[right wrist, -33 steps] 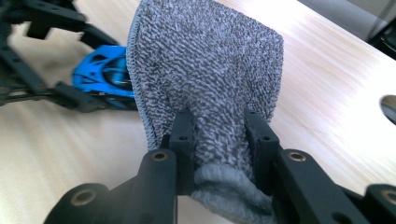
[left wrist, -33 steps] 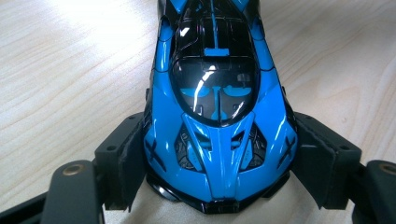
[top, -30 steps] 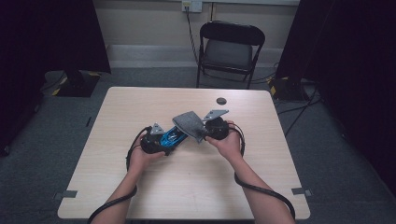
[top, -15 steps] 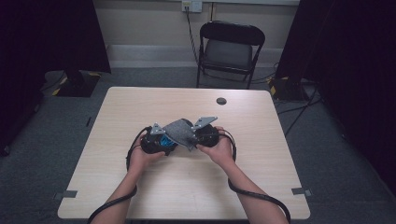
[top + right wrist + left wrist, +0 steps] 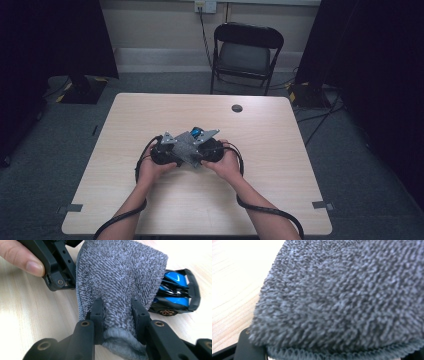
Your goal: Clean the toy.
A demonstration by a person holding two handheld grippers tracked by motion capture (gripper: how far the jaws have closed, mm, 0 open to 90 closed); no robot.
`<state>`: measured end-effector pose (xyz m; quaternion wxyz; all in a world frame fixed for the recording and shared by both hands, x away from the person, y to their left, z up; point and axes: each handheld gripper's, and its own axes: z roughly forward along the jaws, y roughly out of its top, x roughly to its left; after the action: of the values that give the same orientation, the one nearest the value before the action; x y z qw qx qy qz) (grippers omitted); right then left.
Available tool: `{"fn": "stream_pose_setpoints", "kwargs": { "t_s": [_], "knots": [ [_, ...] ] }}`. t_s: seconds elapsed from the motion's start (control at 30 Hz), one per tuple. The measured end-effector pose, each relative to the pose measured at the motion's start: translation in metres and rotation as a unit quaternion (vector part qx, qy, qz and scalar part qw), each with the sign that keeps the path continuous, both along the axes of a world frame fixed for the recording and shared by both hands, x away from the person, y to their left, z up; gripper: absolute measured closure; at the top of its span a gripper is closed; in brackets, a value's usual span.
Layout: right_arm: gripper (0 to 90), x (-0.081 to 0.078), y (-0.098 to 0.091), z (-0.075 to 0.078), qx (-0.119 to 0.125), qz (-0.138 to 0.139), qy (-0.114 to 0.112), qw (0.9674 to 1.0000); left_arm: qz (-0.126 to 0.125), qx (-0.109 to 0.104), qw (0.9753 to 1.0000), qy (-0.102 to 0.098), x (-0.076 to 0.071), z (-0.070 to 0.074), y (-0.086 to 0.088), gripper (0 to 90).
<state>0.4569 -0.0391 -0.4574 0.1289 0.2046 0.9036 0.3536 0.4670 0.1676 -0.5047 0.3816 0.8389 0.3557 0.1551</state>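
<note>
Right gripper view, right gripper [image 5: 117, 312] pinching cloth [image 5: 120, 272]

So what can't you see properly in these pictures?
- Most of the blue toy car: in the right gripper view the grey cloth drapes over its front.
- The left gripper's fingers: in the left gripper view the cloth lies right against the camera, blurred.
- The small dark round thing on the table: too small in the high view to tell what it is.

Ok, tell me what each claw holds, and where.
Right claw pinches the grey cloth at its bunched edge. The left claw's hold on the blue toy car cannot be told.
</note>
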Motion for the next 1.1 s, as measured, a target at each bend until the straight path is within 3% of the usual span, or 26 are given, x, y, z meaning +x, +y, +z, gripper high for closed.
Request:
{"fn": "stream_pose_setpoints", "kwargs": {
  "t_s": [0.37, 0.77, 1.1],
  "knots": [
    [68.6, 0.010, -0.002, -0.008, -0.003, -0.016, 0.018, 0.9997, 0.000, 0.000, 1.0000, 0.000, 0.000, 0.000, 0.000, 25.3],
    [68.5, 0.023, -0.009, -0.008, -0.034, -0.040, 0.014, 0.9985, -0.004, 0.003, 1.0000, 0.002, 0.000, 0.000, 0.000, 25.3],
    [68.5, 0.033, -0.013, -0.005, -0.040, -0.057, 0.012, 0.9975, -0.004, 0.003, 1.0000, 0.003, 0.000, 0.000, 0.000, 25.3]
  ]
}}
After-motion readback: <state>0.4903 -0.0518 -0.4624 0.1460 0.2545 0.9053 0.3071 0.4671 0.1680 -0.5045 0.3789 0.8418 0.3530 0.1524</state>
